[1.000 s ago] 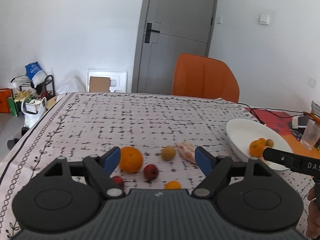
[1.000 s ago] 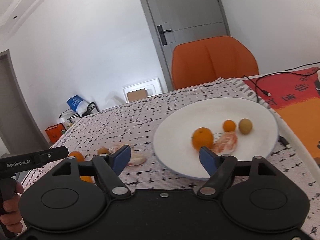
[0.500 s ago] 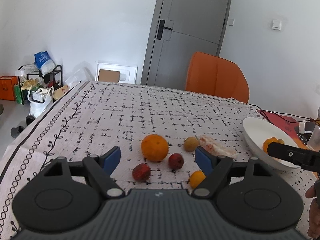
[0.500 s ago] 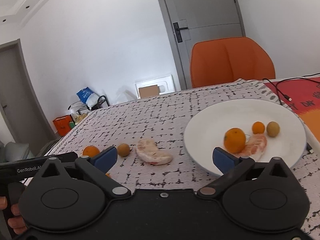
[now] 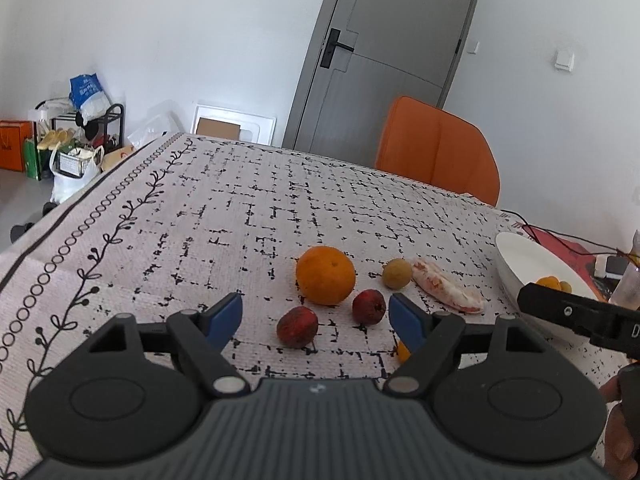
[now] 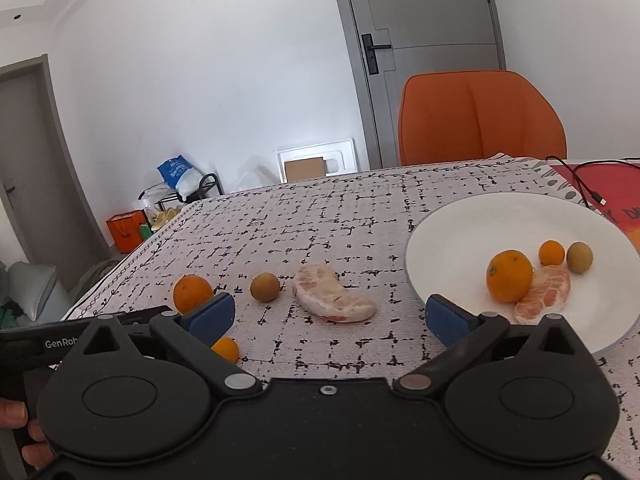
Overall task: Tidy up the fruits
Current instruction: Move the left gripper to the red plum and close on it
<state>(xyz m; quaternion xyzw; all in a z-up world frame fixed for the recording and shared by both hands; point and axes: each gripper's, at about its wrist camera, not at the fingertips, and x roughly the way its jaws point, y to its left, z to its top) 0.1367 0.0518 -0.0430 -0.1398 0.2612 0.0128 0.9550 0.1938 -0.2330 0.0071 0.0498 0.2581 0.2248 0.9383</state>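
Observation:
On the patterned tablecloth lie a big orange [image 5: 325, 275], two dark red fruits [image 5: 297, 327] [image 5: 369, 307], a tan round fruit [image 5: 396, 273], a peeled citrus piece [image 5: 446, 292] and a small orange [image 6: 226, 349]. My left gripper [image 5: 316, 316] hovers just short of the red fruits, its jaws closing with nothing pressed between them. My right gripper [image 6: 330, 318] stands wide open, and the peeled piece [image 6: 332, 300] lies on the cloth just ahead of its gap. The white plate [image 6: 460, 220] to the right holds an orange [image 6: 509, 276], a small orange, a tan fruit and peeled segments [image 6: 544, 294].
An orange chair [image 6: 480, 116] stands behind the table's far edge by a grey door. A red mat with a black cable [image 6: 580, 184] lies right of the plate. The table's left edge [image 5: 60, 216] drops to a floor with bags and a rack.
My right gripper opened wider and swung left from the plate to the peeled piece. My left gripper dropped closer to the loose fruits, rolled slightly, and its fingers drew in a little.

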